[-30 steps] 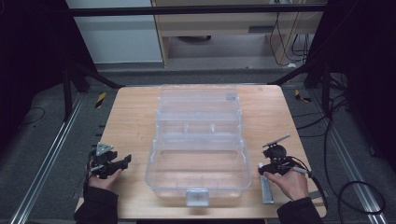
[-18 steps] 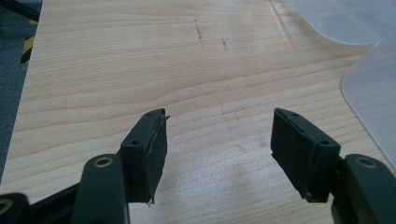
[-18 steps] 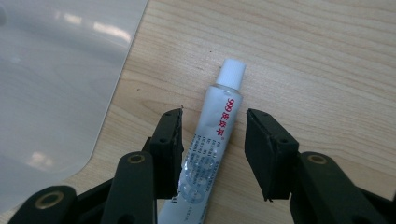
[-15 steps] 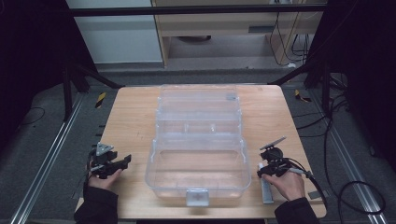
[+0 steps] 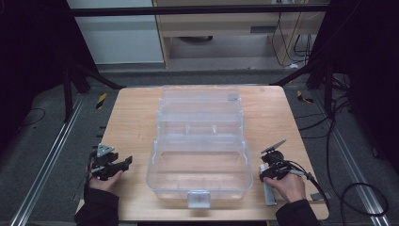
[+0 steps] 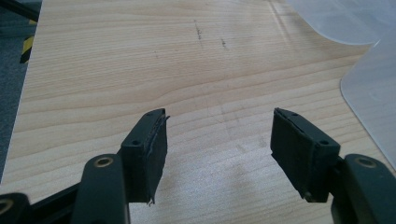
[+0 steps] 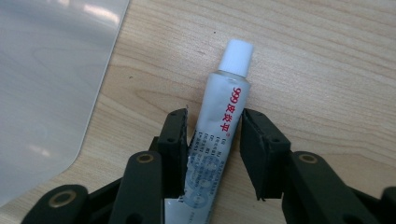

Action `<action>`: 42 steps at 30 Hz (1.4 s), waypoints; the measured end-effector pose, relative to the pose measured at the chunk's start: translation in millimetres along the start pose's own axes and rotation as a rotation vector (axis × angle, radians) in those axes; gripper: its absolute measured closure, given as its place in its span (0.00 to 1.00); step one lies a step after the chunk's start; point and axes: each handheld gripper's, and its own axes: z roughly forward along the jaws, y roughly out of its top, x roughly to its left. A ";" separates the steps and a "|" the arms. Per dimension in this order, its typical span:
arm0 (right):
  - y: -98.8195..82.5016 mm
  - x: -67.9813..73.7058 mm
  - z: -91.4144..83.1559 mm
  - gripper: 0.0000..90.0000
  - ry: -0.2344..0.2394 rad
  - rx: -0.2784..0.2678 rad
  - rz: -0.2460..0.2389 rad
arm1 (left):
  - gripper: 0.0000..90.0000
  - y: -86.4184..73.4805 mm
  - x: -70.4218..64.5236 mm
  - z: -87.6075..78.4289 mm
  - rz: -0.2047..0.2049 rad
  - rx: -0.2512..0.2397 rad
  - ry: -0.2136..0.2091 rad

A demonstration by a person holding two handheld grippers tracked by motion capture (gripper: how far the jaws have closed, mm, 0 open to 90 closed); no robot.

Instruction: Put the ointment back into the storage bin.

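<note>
A white tube [image 7: 223, 121] with a white cap and red print lies flat on the wooden table [image 5: 131, 122], right of a clear plastic box [image 5: 200, 141]. My right gripper [image 7: 214, 116] has both jaws pressed against the tube's sides, shut on it. In the high view the right gripper [image 5: 267, 175] sits at the table's front right over the tube [image 5: 269, 194]. My left gripper [image 6: 219, 121] stands open over bare wood, nothing between its jaws. It sits at the front left [image 5: 126, 162], a little apart from the box.
The clear box stands open in the middle of the table, its lid [image 5: 200, 99] laid back and a grey latch [image 5: 198, 197] at the front. A box corner [image 7: 46, 70] lies left of the right jaws. Cables [image 5: 329, 188] trail off the right edge.
The right gripper has shifted slightly toward the table's front edge, down over the tube. The left gripper has not moved.
</note>
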 end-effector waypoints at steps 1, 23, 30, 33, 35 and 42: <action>0.2 0.0 0.3 0.71 -0.001 0.002 -0.004 | 0.40 0.0 0.1 0.0 0.000 0.001 -0.001; 5.5 -1.1 4.7 0.78 -0.005 0.063 -0.056 | 0.41 0.1 0.2 0.6 -0.002 0.006 -0.005; 4.2 -5.5 -4.9 0.78 -0.002 0.050 -0.066 | 0.41 0.2 -1.1 1.1 0.002 0.013 -0.004; 2.6 -9.5 -14.5 0.78 0.006 0.022 -0.072 | 0.41 0.2 -0.9 1.7 0.001 0.014 -0.004; 2.1 -10.7 -20.7 0.78 0.015 -0.003 -0.073 | 0.41 0.0 -1.0 2.0 0.002 0.015 -0.003; 3.1 -12.1 -45.3 0.78 0.042 -0.118 -0.103 | 0.41 0.1 -0.8 2.5 0.003 0.017 -0.007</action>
